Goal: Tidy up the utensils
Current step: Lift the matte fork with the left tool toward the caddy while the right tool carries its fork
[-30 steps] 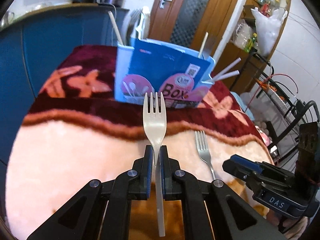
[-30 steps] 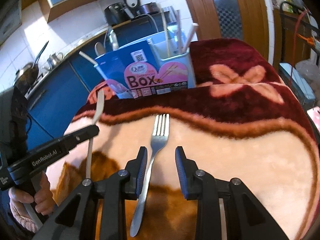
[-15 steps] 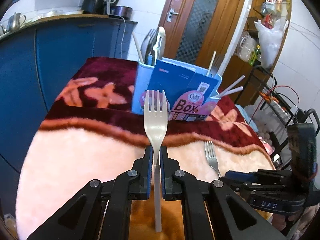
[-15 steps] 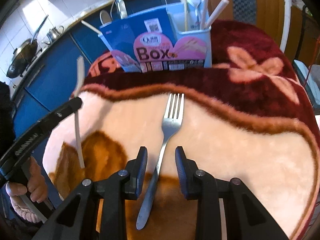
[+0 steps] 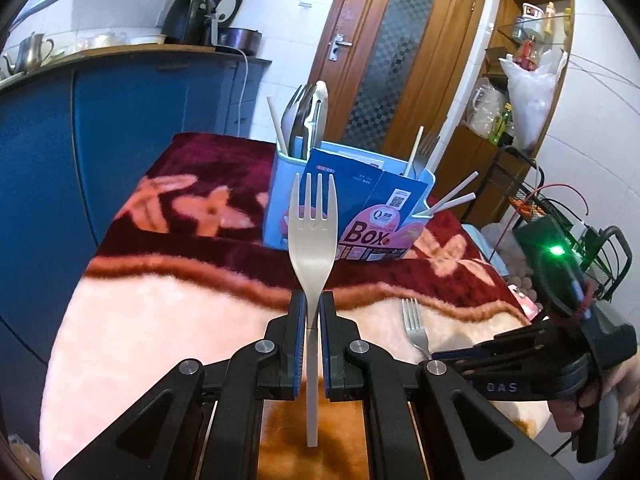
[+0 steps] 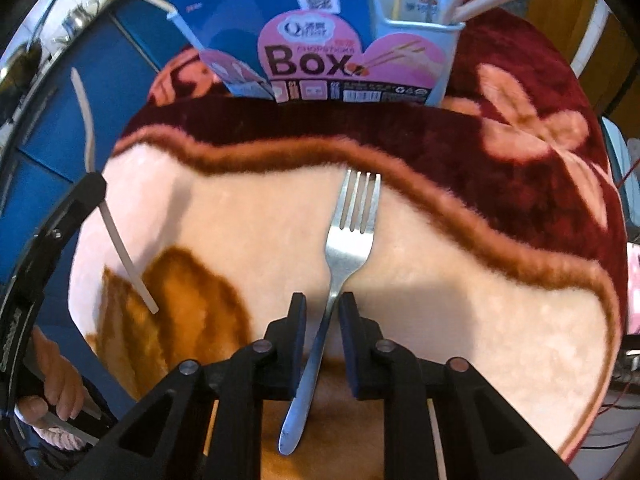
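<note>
Matte, perhaps plastic fork (image 5: 313, 236) between fingers (image 5: 297, 320)

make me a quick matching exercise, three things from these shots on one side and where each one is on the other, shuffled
Things
1. pale fork
2. steel fork
3. chopsticks box

Places
A. lying on the blanket, between the open right hand-held gripper fingers
B. standing on the dark red part of the blanket
C. clamped upright in the left hand-held gripper

Pairs: 1-C, 2-A, 3-B
</note>
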Motion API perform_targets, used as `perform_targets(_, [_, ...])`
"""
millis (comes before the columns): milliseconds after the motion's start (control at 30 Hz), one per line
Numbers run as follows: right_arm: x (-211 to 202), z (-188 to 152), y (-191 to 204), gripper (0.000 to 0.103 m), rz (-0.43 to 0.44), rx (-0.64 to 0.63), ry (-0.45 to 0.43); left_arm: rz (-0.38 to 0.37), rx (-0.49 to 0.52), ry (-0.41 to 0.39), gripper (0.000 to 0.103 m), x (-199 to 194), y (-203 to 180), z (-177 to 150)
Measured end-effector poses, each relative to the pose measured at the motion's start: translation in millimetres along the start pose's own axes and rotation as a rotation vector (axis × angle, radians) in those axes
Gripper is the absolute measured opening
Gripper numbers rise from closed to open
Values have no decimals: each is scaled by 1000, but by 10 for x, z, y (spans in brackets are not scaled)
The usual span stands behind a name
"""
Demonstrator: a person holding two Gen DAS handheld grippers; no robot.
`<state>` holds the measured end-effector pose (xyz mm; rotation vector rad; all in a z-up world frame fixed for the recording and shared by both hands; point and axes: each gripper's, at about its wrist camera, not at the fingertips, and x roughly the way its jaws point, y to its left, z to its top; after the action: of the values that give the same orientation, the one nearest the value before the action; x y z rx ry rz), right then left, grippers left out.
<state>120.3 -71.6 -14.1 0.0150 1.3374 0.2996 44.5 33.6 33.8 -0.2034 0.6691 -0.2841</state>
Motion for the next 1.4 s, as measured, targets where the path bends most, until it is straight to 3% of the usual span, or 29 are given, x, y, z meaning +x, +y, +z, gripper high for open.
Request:
perform_targets(300, [99, 154, -78, 20, 44, 44, 60, -15, 2, -9, 7, -17, -26, -4])
perform_targets(400, [94, 128, -57, 12, 18, 26, 41, -16, 1, -8, 7, -14, -34, -5])
perform_targets(600, [70, 6, -38, 8, 22, 13, -41, -16, 9, -14, 7, -46, -74, -23])
perform_targets(800, [-60, -216, -92, 6, 56, -1, -190, -41, 8, -56, 7, -143, -86, -9])
perform_targets(1133, [-345, -538, -71, 6, 189, 2, -470, -17, -4, -100, 6, -214, -104, 81])
perform_targets(1400, [-590, -748, -23, 6, 238, -17, -671, -5, 9, -165, 6, -328, -153, 198])
